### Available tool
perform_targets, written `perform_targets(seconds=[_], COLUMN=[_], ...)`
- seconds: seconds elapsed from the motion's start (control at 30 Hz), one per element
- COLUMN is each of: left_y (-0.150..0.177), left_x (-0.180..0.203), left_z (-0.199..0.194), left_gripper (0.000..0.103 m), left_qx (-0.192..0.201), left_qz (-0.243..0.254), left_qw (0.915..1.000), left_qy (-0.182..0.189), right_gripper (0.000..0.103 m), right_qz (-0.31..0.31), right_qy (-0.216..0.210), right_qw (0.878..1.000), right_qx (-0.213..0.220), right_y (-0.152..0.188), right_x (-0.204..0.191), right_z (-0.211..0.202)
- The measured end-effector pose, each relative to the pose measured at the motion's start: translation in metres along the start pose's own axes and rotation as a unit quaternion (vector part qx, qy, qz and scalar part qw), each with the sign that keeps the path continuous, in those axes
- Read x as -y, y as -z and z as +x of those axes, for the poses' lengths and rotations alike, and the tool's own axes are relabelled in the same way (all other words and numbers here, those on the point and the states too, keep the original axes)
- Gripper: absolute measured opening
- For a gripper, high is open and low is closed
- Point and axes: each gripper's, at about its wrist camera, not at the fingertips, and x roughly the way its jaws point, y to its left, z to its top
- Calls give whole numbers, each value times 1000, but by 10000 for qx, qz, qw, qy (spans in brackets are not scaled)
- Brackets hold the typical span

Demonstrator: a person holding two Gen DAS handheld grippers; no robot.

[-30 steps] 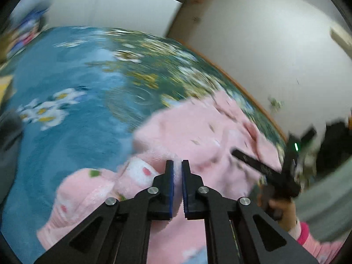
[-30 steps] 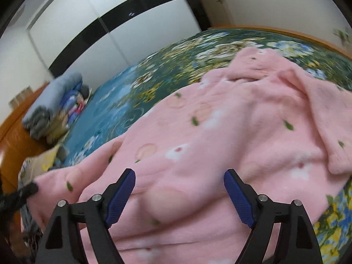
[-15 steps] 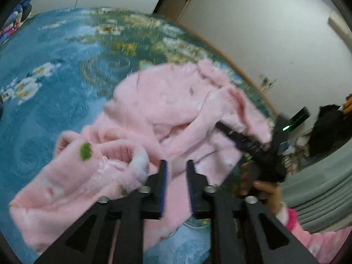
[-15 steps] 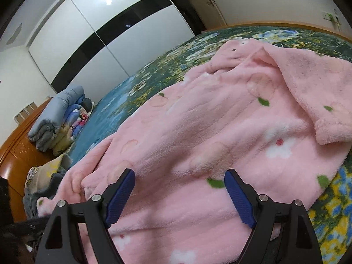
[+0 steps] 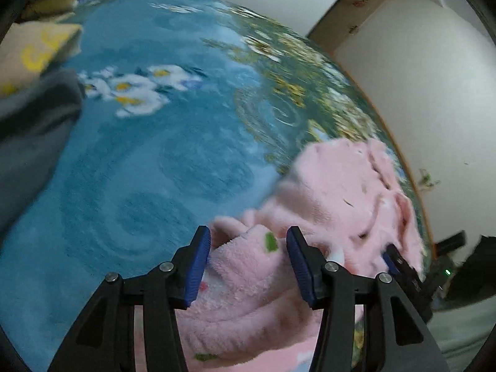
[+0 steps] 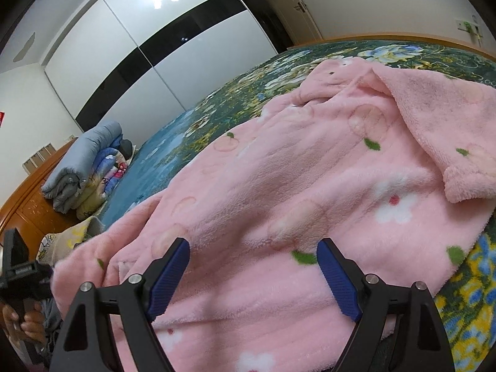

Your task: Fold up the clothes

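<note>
A pink fleece garment (image 6: 297,204) with flower and leaf prints lies spread on the bed. Its right sleeve (image 6: 446,136) is folded in over the body. In the left wrist view the garment (image 5: 341,204) is bunched, and its left sleeve end (image 5: 248,266) lies between the fingers of my left gripper (image 5: 248,245), which is open. My right gripper (image 6: 252,255) is open and empty, hovering over the garment's lower edge. The other gripper shows at the far left of the right wrist view (image 6: 18,276) and at the right of the left wrist view (image 5: 409,276).
The bed has a blue and green floral cover (image 5: 161,155). Folded quilts (image 6: 83,170) are stacked at the head by the wooden headboard (image 6: 28,204). A yellow-print cloth (image 5: 34,52) and a grey cloth (image 5: 31,136) lie at the left. A white wardrobe (image 6: 173,43) stands behind.
My left gripper was shut on the sleeve and has opened, letting the sleeve end drop onto the garment. The right gripper stays open and has shifted slightly over the hem.
</note>
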Motion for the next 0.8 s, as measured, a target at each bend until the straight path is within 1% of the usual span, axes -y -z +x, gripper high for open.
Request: perform_targets(seconds=[0.1,0.17,0.23,0.3,0.33,0.4,0.47,0.53,0.57,0.6,0.63,0.67,0.7,0.73,0.8], left_y=[20,39,53,69,74,80,82,83,84,85,87,89,90,92,93], left_x=[12,23,31,41,45,43,36,27,23,18,13,8,2,-4,-17], left_z=[-1,-1,-1,-3,-4,-7,-9,-15,-18,-24,-30,-35,-40,-46,-56], left_gripper=[52,52,52,52,52,52,52,52,52,52,52,52,52,52,52], left_qx=[57,-35,-17,5,30,58,67,98,125,174,225,278,334,403,554], left_qz=[237,524,826,1095,1168,1197,1118,955,894,854,816,774,724,660,518], left_qw=[9997,9986,9966,9940,9931,9928,9937,9952,9956,9957,9957,9957,9958,9958,9957], left_qy=[99,116,43,-36,-44,5,84,194,252,316,380,417,446,483,535], right_gripper=[87,87,87,87,87,87,87,86,83,70,60,44,31,19,13], right_qz=[-17,-256,-516,-922,-1078,-1316,-1513,-1513,-1503,-1492,-1481,-1470,-1458,-1414,-1314], right_qy=[-68,-375,-703,-1086,-1237,-1457,-1486,-1313,-1216,-1120,-1023,-926,-828,-874,-1030], right_qw=[10000,9990,9962,9894,9855,9767,9690,9669,9657,9643,9624,9603,9579,9578,9585], right_qx=[-33,-42,-49,-297,-436,-867,-1267,-1579,-1731,-1882,-2032,-2182,-2330,-2344,-2312], right_y=[-3,-8,-13,-16,-17,-17,-14,-10,-8,-5,-3,-1,1,0,-5], right_x=[-8,-28,-49,-83,-98,-131,-157,-166,-169,-173,-176,-180,-183,-183,-182], right_z=[-4,-7,-10,-2,3,22,45,65,75,85,95,105,115,115,109])
